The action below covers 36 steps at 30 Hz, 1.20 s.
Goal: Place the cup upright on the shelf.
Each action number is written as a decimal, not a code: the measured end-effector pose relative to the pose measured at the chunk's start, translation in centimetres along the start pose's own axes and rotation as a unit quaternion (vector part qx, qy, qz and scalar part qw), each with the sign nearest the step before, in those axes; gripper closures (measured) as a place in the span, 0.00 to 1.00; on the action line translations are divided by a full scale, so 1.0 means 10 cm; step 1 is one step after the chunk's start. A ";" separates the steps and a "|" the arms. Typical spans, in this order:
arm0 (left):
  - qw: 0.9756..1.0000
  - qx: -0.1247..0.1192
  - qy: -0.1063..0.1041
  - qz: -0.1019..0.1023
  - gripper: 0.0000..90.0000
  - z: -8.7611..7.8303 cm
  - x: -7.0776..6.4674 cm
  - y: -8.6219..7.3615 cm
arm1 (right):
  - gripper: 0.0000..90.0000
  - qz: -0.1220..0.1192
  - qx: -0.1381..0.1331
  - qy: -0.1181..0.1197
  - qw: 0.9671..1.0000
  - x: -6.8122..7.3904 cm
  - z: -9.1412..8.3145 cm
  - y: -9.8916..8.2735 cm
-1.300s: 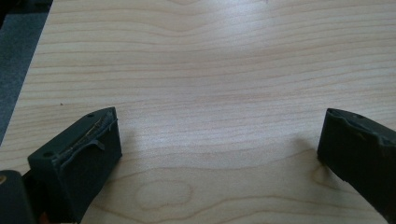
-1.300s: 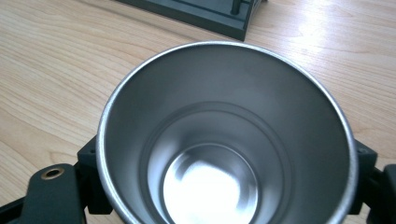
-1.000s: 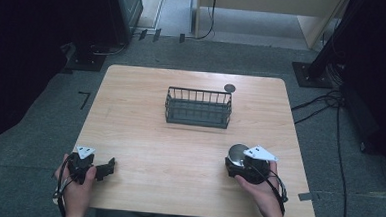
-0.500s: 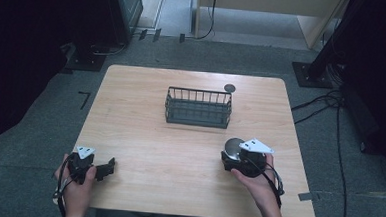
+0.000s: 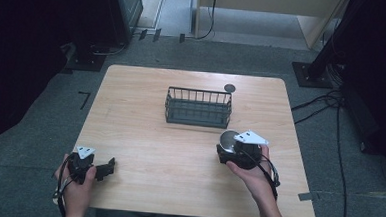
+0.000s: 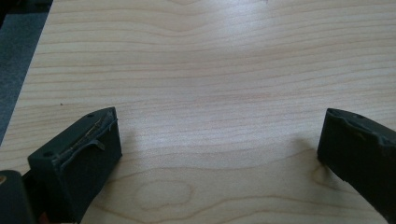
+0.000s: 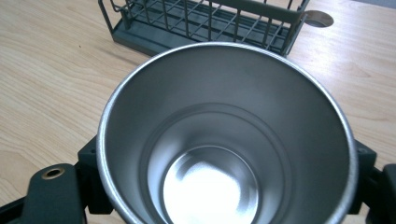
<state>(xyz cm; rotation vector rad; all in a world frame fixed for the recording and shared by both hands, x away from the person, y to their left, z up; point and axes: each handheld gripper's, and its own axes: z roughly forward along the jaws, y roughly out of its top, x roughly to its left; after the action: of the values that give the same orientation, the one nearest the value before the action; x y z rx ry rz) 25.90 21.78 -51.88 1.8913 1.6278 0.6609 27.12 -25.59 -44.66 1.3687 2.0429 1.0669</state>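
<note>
A shiny steel cup (image 5: 227,138) is held upright just above the table, with my right gripper (image 5: 233,151) shut on it, right of centre. From the right gripper view I look down into the empty cup (image 7: 224,140), and a black jaw presses on each side of its wall. A dark wire basket (image 5: 198,108) stands just beyond it in the middle of the wooden table (image 5: 144,136). Near the front left corner my left gripper (image 5: 106,167) rests low over bare wood, its fingers (image 6: 79,158) wide open with nothing between them.
A small round grey disc (image 5: 229,88) lies on the table behind the basket's right end. Black stands and cables sit on the floor around the table. Bare wood stretches between the two hands.
My right gripper has carried the cup a little up and away from the front edge, closer to the basket. The left gripper has not moved.
</note>
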 end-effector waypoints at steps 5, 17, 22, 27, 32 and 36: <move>1.000 0.000 0.000 0.000 0.00 0.00 0.00 0.00 | 0.20 -0.004 -0.002 0.001 1.000 0.02 0.02 0.07; 1.000 0.000 0.000 0.000 0.00 0.00 0.00 0.00 | 0.20 -0.013 -0.011 0.009 1.000 0.07 0.05 0.33; 1.000 0.000 0.000 0.000 0.00 0.00 0.00 0.00 | 0.20 -0.015 -0.017 0.011 1.000 0.08 0.07 0.45; 1.000 0.001 0.000 0.000 0.00 0.00 0.00 0.00 | 0.20 -0.017 -0.017 0.014 1.000 0.09 0.10 0.52; 1.000 -0.001 0.000 -0.002 0.00 0.00 0.00 0.00 | 0.20 -0.018 -0.017 0.014 1.000 0.07 0.14 0.61; 1.000 -0.001 0.000 -0.001 0.00 0.00 0.00 0.00 | 0.20 -0.020 -0.020 0.013 1.000 0.07 0.16 0.69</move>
<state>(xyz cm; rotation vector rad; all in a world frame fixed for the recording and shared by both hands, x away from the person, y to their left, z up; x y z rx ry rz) 25.91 21.77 -51.88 1.8886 1.6283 0.6610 31.90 -23.00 -40.05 1.2961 2.0461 1.1078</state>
